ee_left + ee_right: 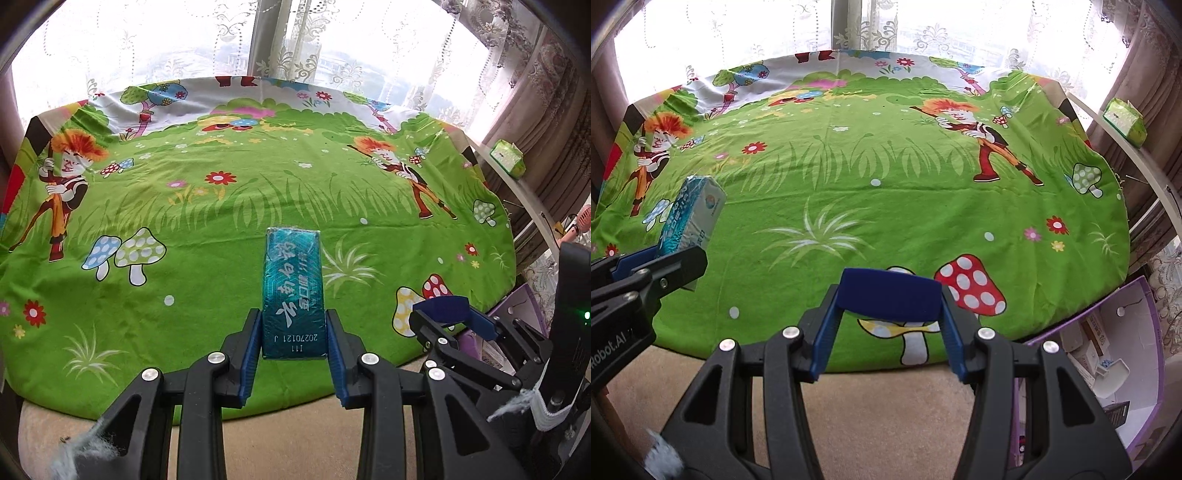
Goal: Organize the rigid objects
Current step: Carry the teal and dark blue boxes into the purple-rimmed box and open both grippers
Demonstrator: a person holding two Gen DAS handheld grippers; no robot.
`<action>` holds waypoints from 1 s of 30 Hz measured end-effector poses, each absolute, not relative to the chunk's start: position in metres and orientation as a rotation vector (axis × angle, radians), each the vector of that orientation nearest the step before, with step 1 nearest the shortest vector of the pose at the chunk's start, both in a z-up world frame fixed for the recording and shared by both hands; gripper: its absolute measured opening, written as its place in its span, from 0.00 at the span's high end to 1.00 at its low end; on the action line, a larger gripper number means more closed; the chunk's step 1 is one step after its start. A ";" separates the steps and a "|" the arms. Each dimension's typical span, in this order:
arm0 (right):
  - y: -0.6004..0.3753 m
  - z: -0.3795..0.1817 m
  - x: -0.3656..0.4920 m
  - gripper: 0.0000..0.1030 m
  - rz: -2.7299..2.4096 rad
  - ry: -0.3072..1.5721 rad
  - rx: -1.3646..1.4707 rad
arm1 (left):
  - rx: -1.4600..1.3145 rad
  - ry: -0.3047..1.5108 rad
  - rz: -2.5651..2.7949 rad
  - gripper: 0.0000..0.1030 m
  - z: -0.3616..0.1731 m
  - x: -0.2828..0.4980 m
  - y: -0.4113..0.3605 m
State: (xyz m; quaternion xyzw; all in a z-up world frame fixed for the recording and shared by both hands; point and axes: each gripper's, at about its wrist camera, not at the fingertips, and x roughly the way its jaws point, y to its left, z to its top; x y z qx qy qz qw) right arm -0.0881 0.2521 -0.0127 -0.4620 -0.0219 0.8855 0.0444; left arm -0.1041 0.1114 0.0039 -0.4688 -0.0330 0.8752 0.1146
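My left gripper (pixel 293 332) is shut on a long teal box (pixel 293 291) with white Chinese lettering, held above the near edge of the green cartoon cloth (pixel 229 221). The box also shows at the left of the right wrist view (pixel 689 218). My right gripper (pixel 890 314) is shut on a dark blue flat block (pixel 890 293), held above the cloth's near edge by a red mushroom print. That block and gripper show in the left wrist view at lower right (pixel 441 308).
A purple open box (pixel 1108 350) with several small packages stands on the floor at the right. A green tissue pack (pixel 1124 120) lies on a white ledge at the far right. Lace curtains hang behind the table. Beige carpet (pixel 886 406) lies below.
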 end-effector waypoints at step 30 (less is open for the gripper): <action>0.311 0.013 0.005 0.47 2.656 -0.008 -1.365 | -1.258 0.041 2.397 0.67 0.023 -0.036 0.173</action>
